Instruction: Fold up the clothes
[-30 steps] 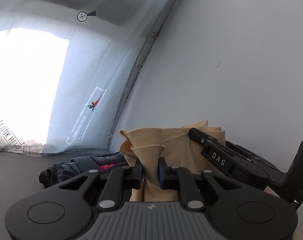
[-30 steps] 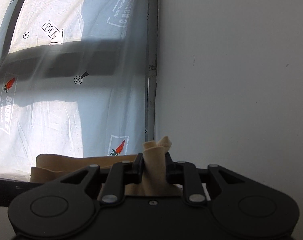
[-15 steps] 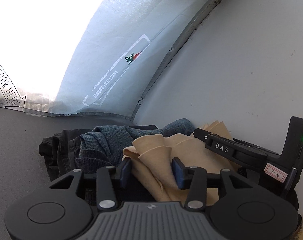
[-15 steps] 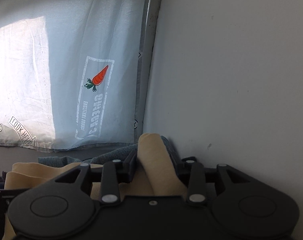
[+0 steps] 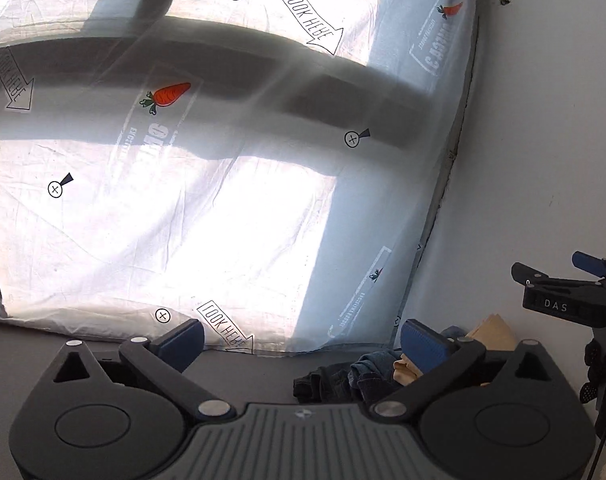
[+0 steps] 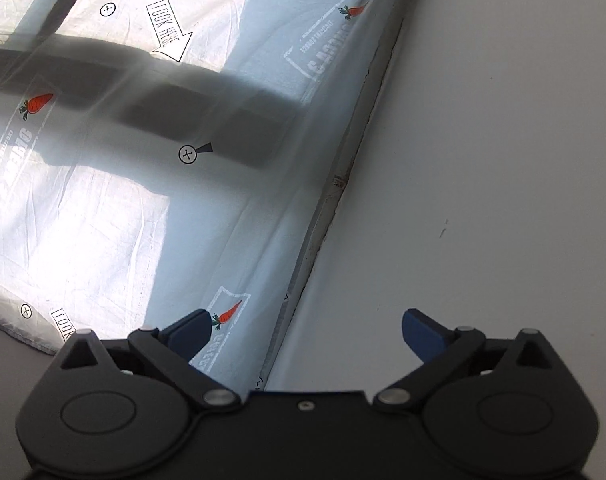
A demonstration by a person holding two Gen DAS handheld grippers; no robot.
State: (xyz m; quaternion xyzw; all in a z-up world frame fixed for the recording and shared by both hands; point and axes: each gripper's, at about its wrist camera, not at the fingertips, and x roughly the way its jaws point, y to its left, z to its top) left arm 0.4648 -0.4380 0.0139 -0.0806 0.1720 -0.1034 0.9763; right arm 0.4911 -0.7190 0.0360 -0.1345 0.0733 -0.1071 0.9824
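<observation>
A tan garment [image 5: 493, 330] lies on a heap of dark clothes [image 5: 343, 380] against the white wall, at the lower right of the left wrist view. My left gripper [image 5: 303, 340] is open and empty, pulled back and to the left of the heap. Its right finger [image 5: 427, 346] partly hides the tan cloth. The right gripper [image 5: 559, 292] shows at the right edge of that view, raised above the heap. In its own view the right gripper [image 6: 307, 332] is open with nothing between its blue pads, facing the wall; no clothes show there.
A printed translucent sheet [image 5: 183, 200] with carrot logos hangs over a bright window behind the grey table [image 5: 243, 372]. A white wall [image 6: 483, 160] meets it along a grey frame edge [image 6: 335, 200] on the right.
Both grippers let go of the tan garment, opened wide and drew back and up from the heap. The garment now rests on the pile of dark clothes.
</observation>
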